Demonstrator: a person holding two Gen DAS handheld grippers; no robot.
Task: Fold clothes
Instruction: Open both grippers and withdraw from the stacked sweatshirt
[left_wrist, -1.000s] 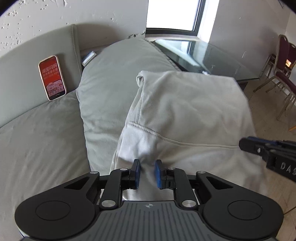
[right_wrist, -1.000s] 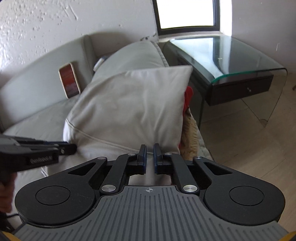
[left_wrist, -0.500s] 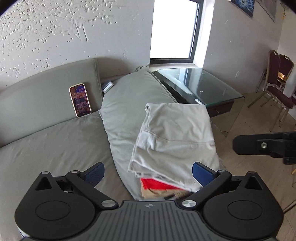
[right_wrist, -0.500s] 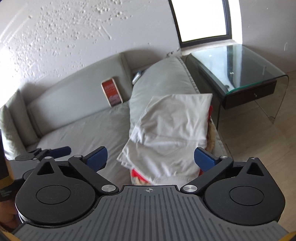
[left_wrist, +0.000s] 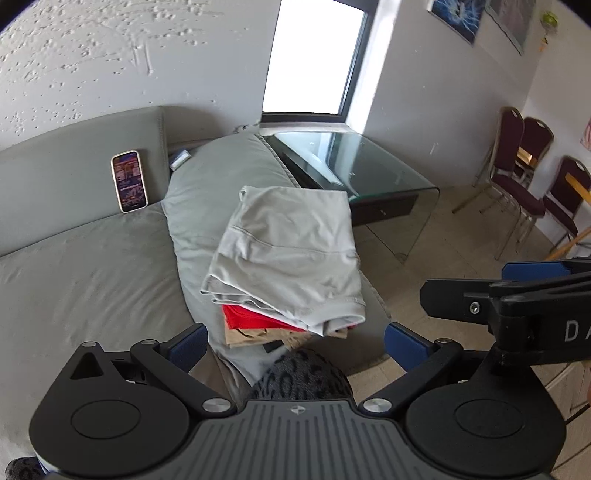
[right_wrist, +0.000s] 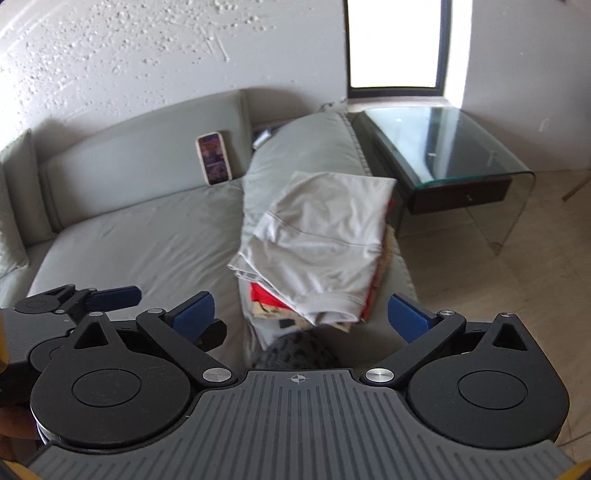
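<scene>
**Left wrist view: folded stack on the sofa cushion**

Left gripper (left_wrist: 295, 347) and right gripper (right_wrist: 299, 317) both hang with jaws spread wide, holding nothing. A folded light grey garment (left_wrist: 288, 254) tops a red garment (left_wrist: 247, 319) and a tan one (left_wrist: 247, 336) on the grey cushion (left_wrist: 221, 166), beside a glass side table (right_wrist: 461, 147). A phone (left_wrist: 129, 181) leans against the backrest.

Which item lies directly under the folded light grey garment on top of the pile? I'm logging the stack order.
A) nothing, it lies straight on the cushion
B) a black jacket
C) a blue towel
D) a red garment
D: a red garment peeks out right beneath the folded light grey garment, with a tan piece below it; both grippers are open and clear of the pile.
</scene>
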